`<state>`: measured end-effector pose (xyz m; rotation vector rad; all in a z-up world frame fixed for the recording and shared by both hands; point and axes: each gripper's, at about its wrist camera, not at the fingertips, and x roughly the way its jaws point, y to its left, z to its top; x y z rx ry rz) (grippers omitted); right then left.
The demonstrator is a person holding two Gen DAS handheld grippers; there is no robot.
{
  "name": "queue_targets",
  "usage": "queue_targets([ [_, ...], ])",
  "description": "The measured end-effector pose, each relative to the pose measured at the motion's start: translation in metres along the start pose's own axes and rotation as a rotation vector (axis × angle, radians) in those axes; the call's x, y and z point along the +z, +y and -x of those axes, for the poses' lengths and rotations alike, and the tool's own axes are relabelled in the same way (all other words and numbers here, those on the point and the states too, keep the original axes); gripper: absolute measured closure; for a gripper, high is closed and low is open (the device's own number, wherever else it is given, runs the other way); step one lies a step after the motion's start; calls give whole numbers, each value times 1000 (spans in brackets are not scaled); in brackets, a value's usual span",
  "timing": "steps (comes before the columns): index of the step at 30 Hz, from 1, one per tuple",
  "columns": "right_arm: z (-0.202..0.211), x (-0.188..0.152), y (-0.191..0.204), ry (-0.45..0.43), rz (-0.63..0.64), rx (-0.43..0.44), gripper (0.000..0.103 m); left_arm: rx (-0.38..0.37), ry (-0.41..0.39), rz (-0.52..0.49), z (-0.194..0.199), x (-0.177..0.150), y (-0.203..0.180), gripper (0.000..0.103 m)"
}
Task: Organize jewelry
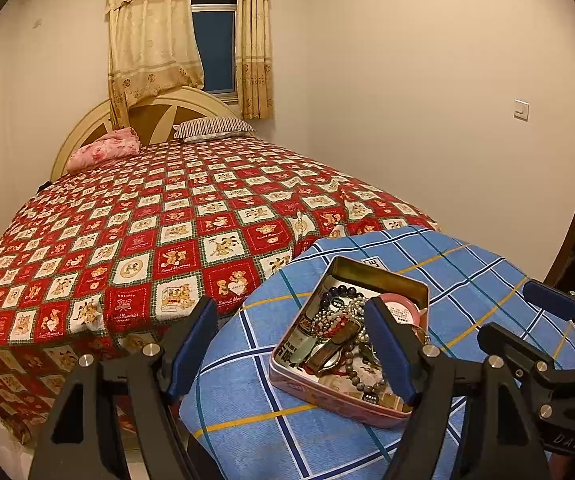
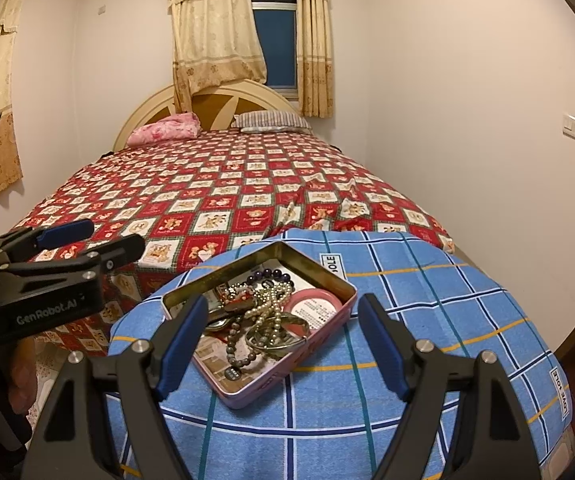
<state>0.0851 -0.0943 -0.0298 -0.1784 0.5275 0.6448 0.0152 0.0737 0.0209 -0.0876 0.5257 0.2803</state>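
Note:
An open pink metal tin sits on a blue checked cloth. It holds a tangle of jewelry: a pearl necklace, a dark bead bracelet, a grey bead bracelet, a metal bangle and a round pink case. My left gripper is open above the tin's left side. My right gripper is open, with the tin between its fingers. Both are empty. The left gripper also shows in the right wrist view.
A bed with a red and white patchwork cover lies behind the blue cloth. A pink pillow and a striped pillow lie at the headboard. White walls stand at the right.

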Motion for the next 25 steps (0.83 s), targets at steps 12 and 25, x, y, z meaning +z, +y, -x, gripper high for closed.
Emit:
queue_targets([
  [12, 0, 0, 2, 0, 3, 2, 23, 10, -4, 1, 0, 1, -1, 27],
  [25, 1, 1, 7, 6, 11, 3, 20, 9, -36, -24, 4, 0, -4, 27],
])
